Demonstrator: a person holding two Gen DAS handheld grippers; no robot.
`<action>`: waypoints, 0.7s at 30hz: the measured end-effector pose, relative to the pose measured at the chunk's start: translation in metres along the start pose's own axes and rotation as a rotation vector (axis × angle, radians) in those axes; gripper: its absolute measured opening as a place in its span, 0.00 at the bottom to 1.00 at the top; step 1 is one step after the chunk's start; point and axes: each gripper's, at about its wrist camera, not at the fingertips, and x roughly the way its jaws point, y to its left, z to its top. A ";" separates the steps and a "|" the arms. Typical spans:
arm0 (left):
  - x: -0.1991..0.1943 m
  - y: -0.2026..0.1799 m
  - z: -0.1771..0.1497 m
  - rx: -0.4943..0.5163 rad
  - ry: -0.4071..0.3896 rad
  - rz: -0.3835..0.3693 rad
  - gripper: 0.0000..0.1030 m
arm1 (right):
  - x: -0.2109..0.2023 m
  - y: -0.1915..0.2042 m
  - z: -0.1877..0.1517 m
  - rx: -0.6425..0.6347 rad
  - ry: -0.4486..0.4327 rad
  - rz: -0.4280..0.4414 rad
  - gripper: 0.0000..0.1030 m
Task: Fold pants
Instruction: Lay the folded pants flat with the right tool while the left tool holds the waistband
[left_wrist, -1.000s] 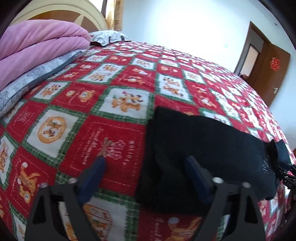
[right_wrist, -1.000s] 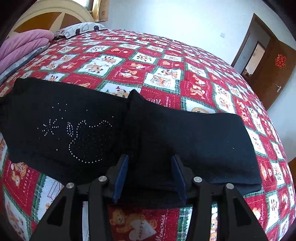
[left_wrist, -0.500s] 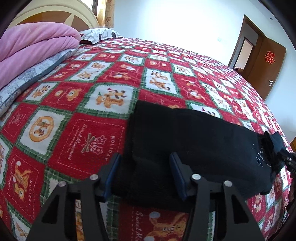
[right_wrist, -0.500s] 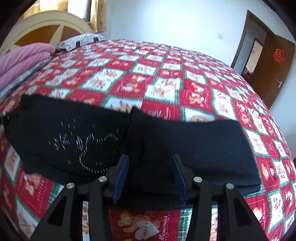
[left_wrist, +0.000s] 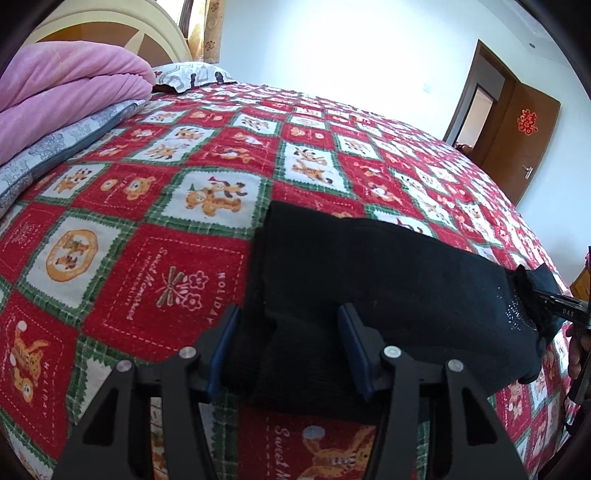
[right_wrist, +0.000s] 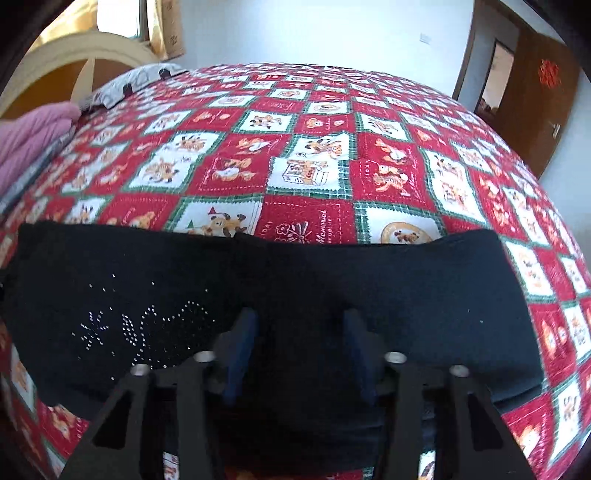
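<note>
Pants, black knit with a rhinestone motif (right_wrist: 295, 302), already folded into a long band on the bed | left gripper (left_wrist: 291, 347) fingers half closed astride its end fold; right gripper (right_wrist: 299, 347) fingers just narrowed around its near edge, grip unclear | further folds likely remain | beyond: red checked cartoon bedspread (left_wrist: 177, 206), folded pink blanket (left_wrist: 62, 88), brown door (left_wrist: 524, 140); nothing obstructs.

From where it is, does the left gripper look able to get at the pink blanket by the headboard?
Probably not without moving: the left gripper is closed around the black pants' edge, and the pink blanket lies well off across open bedspread.
</note>
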 end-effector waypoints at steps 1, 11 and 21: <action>0.000 0.001 0.000 -0.002 -0.004 -0.005 0.55 | -0.001 0.000 0.000 0.005 -0.003 0.005 0.20; 0.001 0.002 0.000 -0.008 -0.012 -0.020 0.55 | -0.012 0.012 0.003 -0.029 -0.024 0.008 0.00; 0.000 0.001 -0.002 -0.014 -0.020 -0.030 0.55 | -0.009 0.023 0.015 -0.022 -0.010 0.012 0.66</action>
